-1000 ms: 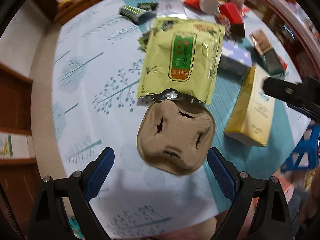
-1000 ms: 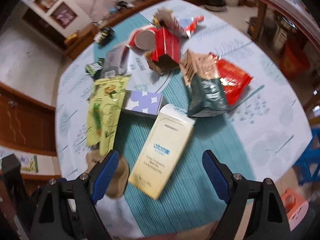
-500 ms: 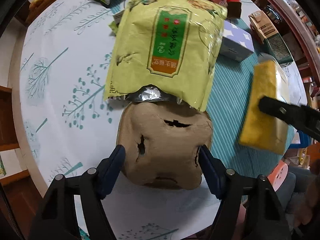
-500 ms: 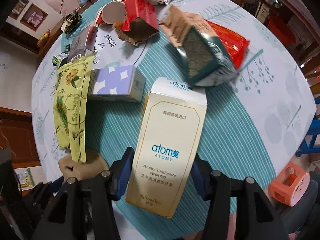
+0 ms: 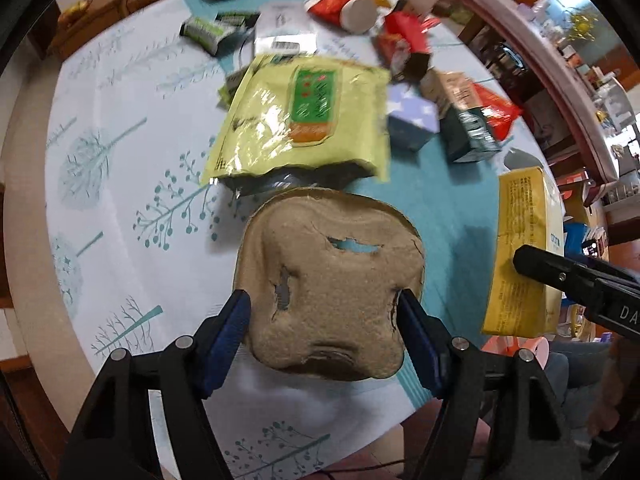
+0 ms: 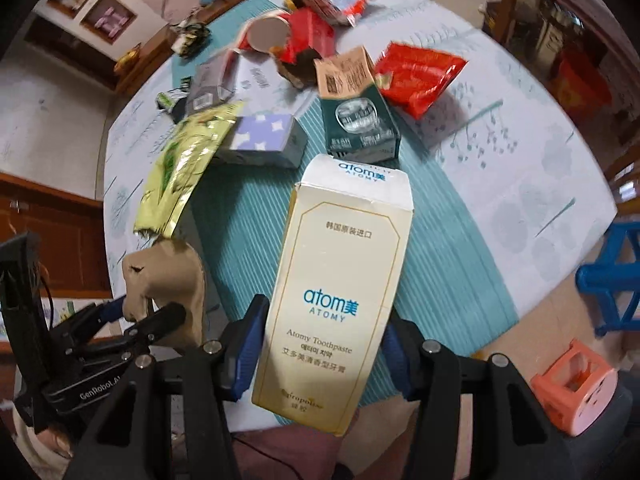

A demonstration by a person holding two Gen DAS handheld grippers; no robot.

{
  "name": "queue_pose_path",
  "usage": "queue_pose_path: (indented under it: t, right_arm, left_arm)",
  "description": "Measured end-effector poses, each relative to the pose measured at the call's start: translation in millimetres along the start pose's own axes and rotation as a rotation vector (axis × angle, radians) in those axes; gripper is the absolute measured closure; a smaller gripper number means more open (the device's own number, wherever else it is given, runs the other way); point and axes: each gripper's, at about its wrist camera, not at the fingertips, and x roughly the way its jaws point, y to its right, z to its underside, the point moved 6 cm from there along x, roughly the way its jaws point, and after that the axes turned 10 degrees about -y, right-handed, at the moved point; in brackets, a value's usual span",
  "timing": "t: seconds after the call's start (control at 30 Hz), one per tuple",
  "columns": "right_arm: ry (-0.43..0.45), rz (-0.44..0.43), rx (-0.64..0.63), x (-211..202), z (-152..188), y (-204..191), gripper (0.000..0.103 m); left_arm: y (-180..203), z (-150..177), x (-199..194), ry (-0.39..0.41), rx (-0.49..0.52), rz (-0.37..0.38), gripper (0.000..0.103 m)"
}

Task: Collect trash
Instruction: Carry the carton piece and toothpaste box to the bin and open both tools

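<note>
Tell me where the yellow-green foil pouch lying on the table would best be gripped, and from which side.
Probably at the torn-open foil end of the yellow-green foil pouch, the edge nearest the cameras, coming from above and pinching across its thin lip. The pouch lies flat on the table, so its face offers no purchase, while that ragged end curls up slightly. Its far end sits against the purple starred box, leaving less room there.

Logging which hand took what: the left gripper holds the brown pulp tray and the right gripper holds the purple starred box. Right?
Not quite. The right gripper holds the Atomy toothpaste box, as the right wrist view shows; the purple starred box lies on the table. The left gripper does hold the brown pulp tray.
</note>
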Motion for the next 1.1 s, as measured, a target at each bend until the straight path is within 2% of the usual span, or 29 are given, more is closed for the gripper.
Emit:
queue_pose_path:
  t: [0.2, 0.57, 0.67, 0.87, 0.97, 1.1]
  right_arm:
    - [0.041, 0.029, -0.121, -22.3, 9.3, -4.2, 0.049]
    - [0.076, -0.040, -0.260, -44.9, 18.7, 15.8, 0.050]
    - [0.091, -0.089, -0.329, -51.3, 25.6, 27.2, 0.050]
    - [0.068, -0.143, -0.549, -59.4, 44.9, 63.0, 0.049]
    - [0.066, -0.176, -0.617, -58.7, 56.0, 79.2, 0.049]
    - [0.051, -0.202, -0.692, -46.9, 77.8, 96.6, 0.049]
  left_arm:
    - [34.4, 23.9, -22.5, 0.073, 0.037, -0.022, 0.031]
    - [98.8, 42.4, -49.3, 0.217, 0.024, -0.127, 0.031]
    - [116.8, 50.9, -52.2, 0.256, -0.073, -0.159, 0.031]
    - [153.1, 85.6, -39.6, 0.304, -0.313, -0.154, 0.031]
    - [170.2, 106.2, -25.4, 0.292, -0.379, -0.180, 0.031]
    - [189.2, 133.8, -2.0, 0.233, -0.429, -0.186, 0.031]
